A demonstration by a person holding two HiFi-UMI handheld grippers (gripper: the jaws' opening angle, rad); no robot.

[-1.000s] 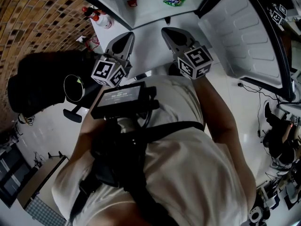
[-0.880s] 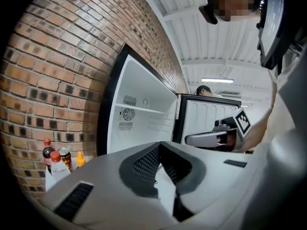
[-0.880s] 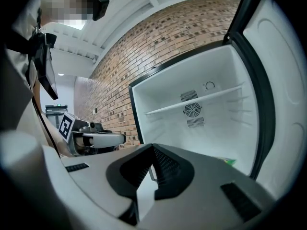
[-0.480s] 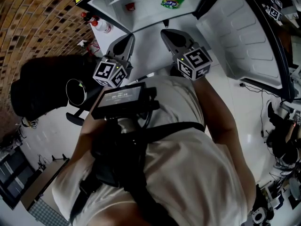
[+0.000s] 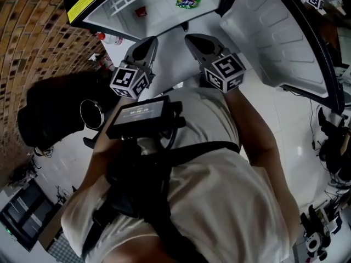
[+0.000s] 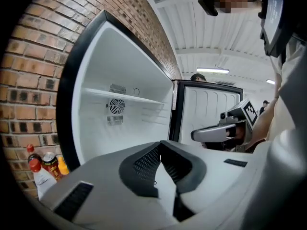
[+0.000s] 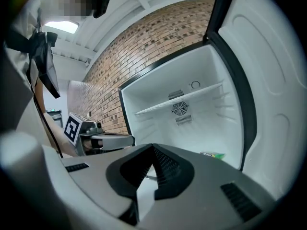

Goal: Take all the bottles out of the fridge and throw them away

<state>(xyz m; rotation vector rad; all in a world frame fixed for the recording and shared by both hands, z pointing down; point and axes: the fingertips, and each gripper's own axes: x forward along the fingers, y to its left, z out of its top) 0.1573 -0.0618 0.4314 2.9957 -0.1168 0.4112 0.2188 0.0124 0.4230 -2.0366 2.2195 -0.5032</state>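
Note:
The open fridge [image 5: 164, 15] fills the top of the head view. On its white floor lie a green-labelled item [image 5: 189, 0] and a small red item [image 5: 141, 12]; I cannot tell what they are. My left gripper [image 5: 147, 41] and right gripper [image 5: 192, 37] point at the fridge side by side, just short of its front edge. Both are shut with nothing between their pads. The left gripper view shows its jaws [image 6: 160, 145] before the bare fridge shelf [image 6: 124, 96]. In the right gripper view, the green-labelled item [image 7: 213, 155] peeks over the shut right gripper [image 7: 152, 150].
Several bottles [image 6: 42, 169] with red caps stand on the floor against the brick wall, left of the fridge [image 5: 105, 37]. The fridge door [image 5: 274, 43] hangs open on the right. A black bin-like object [image 5: 55, 111] sits on the left.
Both grippers have edged a little closer to the open fridge. In the head view the fridge and the bottles on the floor have slid leftward.

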